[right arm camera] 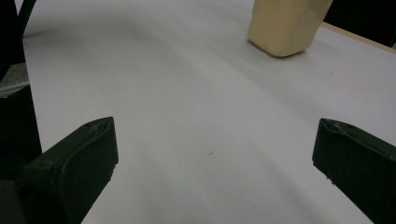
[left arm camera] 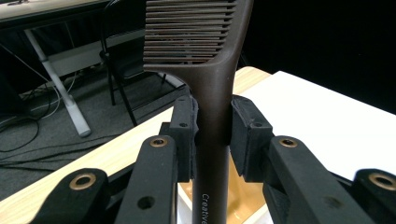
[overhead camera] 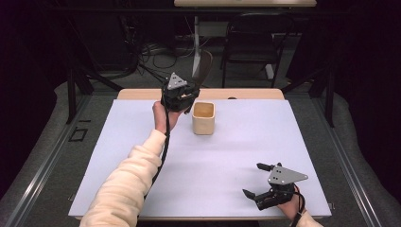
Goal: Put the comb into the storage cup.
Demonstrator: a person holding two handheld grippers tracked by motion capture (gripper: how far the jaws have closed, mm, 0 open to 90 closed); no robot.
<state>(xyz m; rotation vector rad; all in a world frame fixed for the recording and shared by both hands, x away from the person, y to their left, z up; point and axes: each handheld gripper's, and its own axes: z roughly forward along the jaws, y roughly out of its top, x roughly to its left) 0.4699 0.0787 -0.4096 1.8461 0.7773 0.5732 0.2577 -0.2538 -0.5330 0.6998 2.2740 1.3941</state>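
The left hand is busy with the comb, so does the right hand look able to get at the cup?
Probably yes: the right tongs stand open and empty, with bare white mat between them and the cup.

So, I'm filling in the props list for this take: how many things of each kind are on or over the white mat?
Comb, brown, held in the left tongs: 1
Cup, beige, standing on the mat: 1
Total: 2
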